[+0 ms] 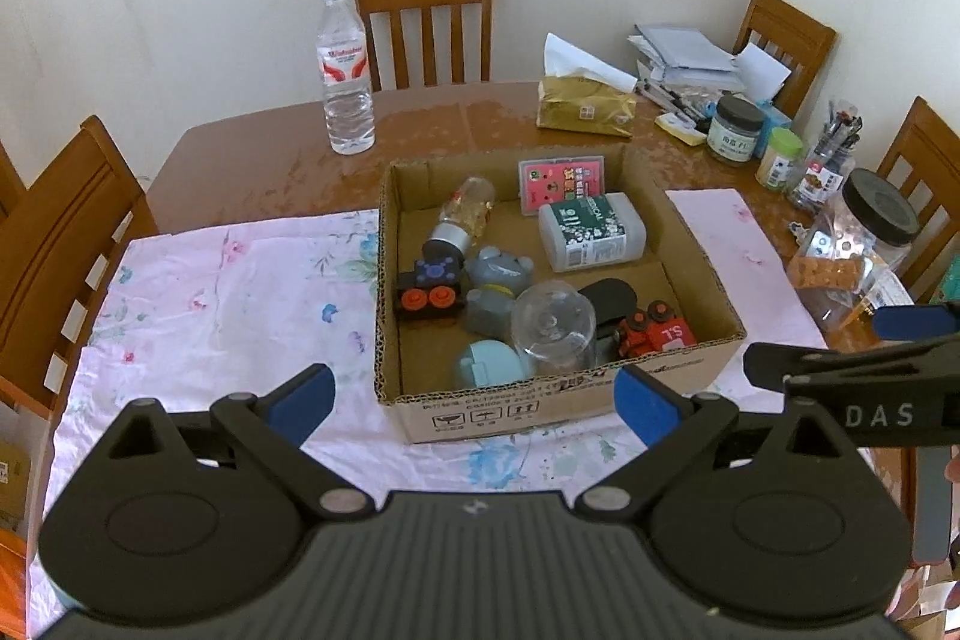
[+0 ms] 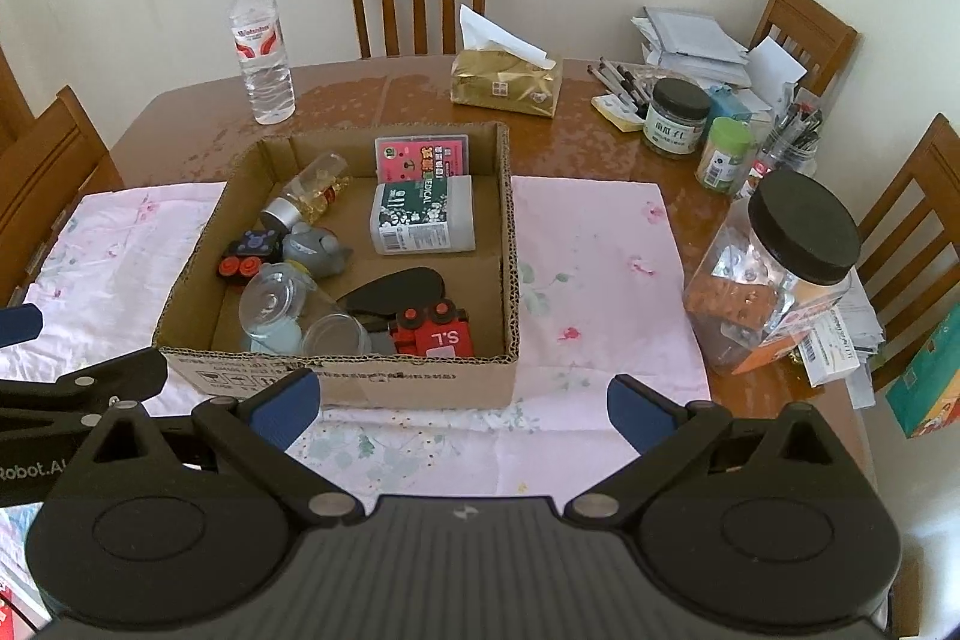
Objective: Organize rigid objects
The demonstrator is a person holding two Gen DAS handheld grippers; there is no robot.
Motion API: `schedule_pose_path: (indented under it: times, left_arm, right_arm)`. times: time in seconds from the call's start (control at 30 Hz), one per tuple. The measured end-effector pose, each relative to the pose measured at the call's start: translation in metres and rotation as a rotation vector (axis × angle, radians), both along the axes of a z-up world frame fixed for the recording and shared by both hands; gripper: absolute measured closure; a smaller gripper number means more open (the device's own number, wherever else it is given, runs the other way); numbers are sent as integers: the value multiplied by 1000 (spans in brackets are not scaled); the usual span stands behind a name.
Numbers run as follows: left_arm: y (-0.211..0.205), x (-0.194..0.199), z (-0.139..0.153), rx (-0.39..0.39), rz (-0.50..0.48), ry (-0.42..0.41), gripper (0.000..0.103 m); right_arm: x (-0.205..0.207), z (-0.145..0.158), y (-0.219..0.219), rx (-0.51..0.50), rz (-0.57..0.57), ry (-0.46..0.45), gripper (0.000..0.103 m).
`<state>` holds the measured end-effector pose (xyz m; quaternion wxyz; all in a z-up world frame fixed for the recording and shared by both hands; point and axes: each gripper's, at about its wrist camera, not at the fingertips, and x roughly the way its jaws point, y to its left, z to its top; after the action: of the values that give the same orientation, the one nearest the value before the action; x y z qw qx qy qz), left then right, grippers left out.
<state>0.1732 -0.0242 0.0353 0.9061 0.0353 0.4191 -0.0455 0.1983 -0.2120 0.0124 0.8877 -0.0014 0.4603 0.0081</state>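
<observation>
A cardboard box (image 1: 396, 376) (image 2: 420, 382) sits on a pink floral cloth (image 1: 228, 292) (image 2: 594, 244). Inside lie a clear glass (image 1: 552, 328) (image 2: 270, 307), a red toy train (image 1: 657, 334) (image 2: 435, 331), a black toy with orange wheels (image 1: 429, 292) (image 2: 246, 256), a grey figure (image 1: 495, 280) (image 2: 315, 250), a medical box (image 1: 591, 232) (image 2: 423, 214), a pink card case (image 1: 564, 181) (image 2: 420, 157) and a small bottle (image 1: 465, 214) (image 2: 309, 193). My left gripper (image 1: 474, 394) hovers open before the box's near wall, holding nothing. My right gripper (image 2: 462, 406) is open and holding nothing, near the box's front right corner.
On the wooden table stand a water bottle (image 1: 345, 70) (image 2: 261, 52), a tissue pack (image 1: 585, 103) (image 2: 507, 85), jars, pens and papers (image 1: 690, 58) at the right, and a black-lidded plastic jar (image 1: 864, 244) (image 2: 774, 274). Chairs (image 1: 429, 22) ring the table.
</observation>
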Motion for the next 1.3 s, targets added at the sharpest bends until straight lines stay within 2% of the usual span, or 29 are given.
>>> schedule_pose_path:
  times: [0.3,1.3]
  left_arm:
    - [0,-3,5,25,5,-4,4]
    - [2,-3,9,37,28,-5,4]
  right_arm:
    - [-2,3,1,-6,-6,-11,0]
    - [-1,5,3,-23,-6,-16,0]
